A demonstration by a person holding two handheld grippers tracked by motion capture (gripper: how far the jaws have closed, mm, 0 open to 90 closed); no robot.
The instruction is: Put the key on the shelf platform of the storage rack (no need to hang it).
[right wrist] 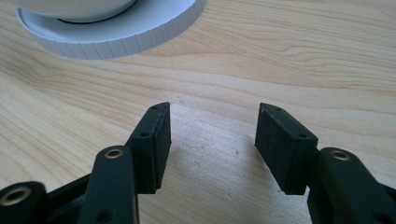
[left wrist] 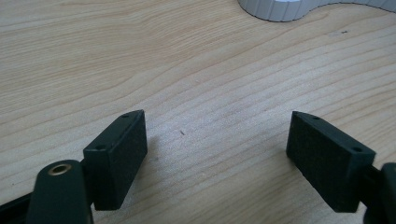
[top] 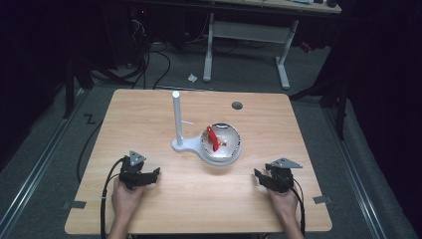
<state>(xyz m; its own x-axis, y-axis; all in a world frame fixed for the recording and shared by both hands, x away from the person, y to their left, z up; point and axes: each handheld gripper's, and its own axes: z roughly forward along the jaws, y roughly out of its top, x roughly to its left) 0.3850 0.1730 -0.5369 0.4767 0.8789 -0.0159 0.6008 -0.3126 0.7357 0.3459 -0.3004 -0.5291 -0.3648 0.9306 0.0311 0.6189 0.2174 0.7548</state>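
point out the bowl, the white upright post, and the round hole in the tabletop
bowl (top: 223,144): high view, on its pale inner surface right of the red item.
white upright post (top: 176,115): high view, midway up its shaft.
round hole (top: 237,105): high view, at its dark middle, far side of the table.

Left gripper (top: 152,175) and right gripper (top: 259,177) are resting low over the tabletop (top: 199,199), well apart, jaws standing spread and gripping nothing; hands are holding both from behind.
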